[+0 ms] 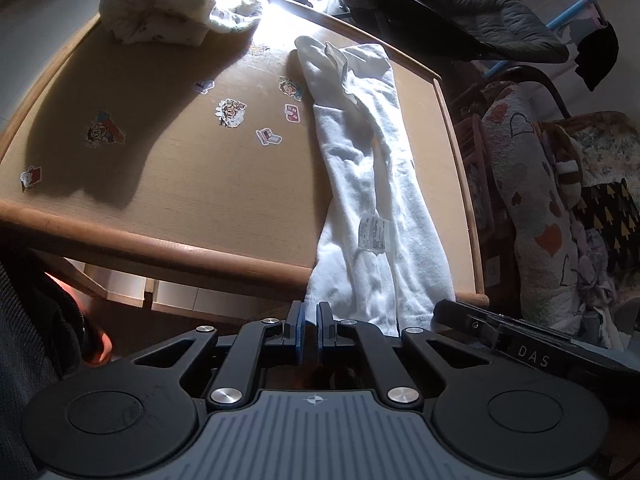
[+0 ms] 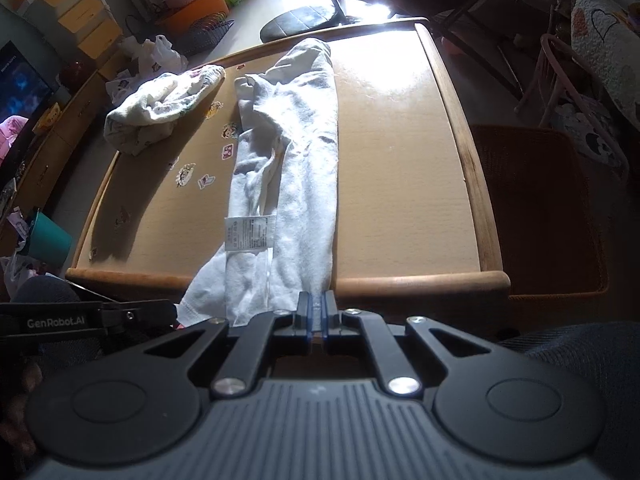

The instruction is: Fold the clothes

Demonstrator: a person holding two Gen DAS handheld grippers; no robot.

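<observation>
Both grippers (image 1: 311, 312) (image 2: 319, 304) are clenched on the white garment's (image 1: 360, 168) (image 2: 292, 152) near hem; it runs lengthwise away across the table (image 1: 180, 184) (image 2: 400, 184), rumpled, label up.

A: Setting, class?

B: Home, living room. Evidence: wooden tabletop (image 2: 400, 184) with raised rim, cartoon stickers (image 1: 229, 112) stuck across it (a child's work, by the look).

A: Furnishings?

B: One television (image 2: 16, 80), lit, on a low cabinet at left. Stacked yellow drawer boxes (image 2: 80, 12). Orange storage bin (image 2: 196, 10). Teal bucket (image 2: 50, 236) on the floor. Wicker chair (image 2: 540, 208) beside the tabletop. Quilted heart-print cover (image 1: 520, 184) on seating at right.

A: Soft goods?

B: White garment (image 2: 296, 160) laid lengthwise; crumpled printed clothes (image 2: 156, 108) at the far corner. Dark jacket (image 1: 460, 16) draped over a chair.
</observation>
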